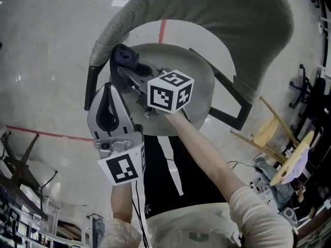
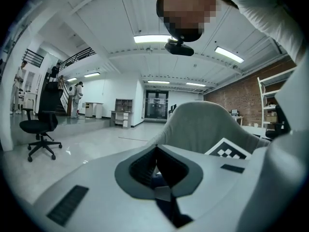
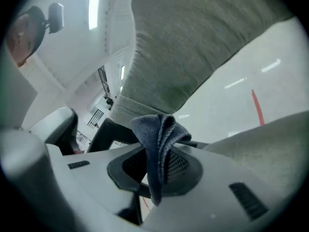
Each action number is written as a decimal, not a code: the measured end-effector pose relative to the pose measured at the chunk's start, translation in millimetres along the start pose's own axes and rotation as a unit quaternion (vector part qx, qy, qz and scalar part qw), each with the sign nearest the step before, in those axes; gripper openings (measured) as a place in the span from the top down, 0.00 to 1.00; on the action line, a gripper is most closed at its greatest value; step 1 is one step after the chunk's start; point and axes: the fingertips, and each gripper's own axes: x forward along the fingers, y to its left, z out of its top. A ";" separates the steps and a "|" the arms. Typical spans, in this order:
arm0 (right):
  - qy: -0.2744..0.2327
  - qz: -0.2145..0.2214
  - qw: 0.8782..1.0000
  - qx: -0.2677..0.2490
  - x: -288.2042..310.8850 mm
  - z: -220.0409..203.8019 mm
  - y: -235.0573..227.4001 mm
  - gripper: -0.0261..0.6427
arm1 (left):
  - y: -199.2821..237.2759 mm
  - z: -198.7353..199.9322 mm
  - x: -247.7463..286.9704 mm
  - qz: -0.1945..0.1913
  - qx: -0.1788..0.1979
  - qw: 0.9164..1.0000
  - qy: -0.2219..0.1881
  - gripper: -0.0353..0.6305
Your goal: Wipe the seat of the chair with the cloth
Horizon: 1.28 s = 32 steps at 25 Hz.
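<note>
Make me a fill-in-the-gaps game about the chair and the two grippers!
1. The right gripper is shut on a dark blue ____.
2. The left gripper is shut and holds ____.
3. Behind the chair seat, the line on the floor is ____.
Missing words: cloth; nothing; red.

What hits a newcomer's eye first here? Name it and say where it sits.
The dark blue cloth, bunched and pinched in the right claw, stands out against the pale grey chair seat, near its left edge in the head view. Next comes the broad curved backrest, arching across the top of that view. The left claw is shut and empty, held at the seat's left side.
</note>
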 end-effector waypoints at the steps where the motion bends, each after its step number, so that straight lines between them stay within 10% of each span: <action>1: 0.004 -0.007 1.000 0.017 6.3 -4.1 -6.2 0.88 | 0.6 -2.1 -0.5 0.001 -0.001 1.000 0.002 0.92; 13: 0.092 -0.131 0.987 0.026 26.5 -33.4 -75.8 0.88 | -3.4 -15.7 1.2 -0.014 -0.004 1.000 0.019 0.92; 32: 0.101 -0.275 0.955 -0.042 -88.5 -18.0 -149.4 0.88 | -44.2 -10.7 11.2 -0.052 0.022 0.998 0.022 0.92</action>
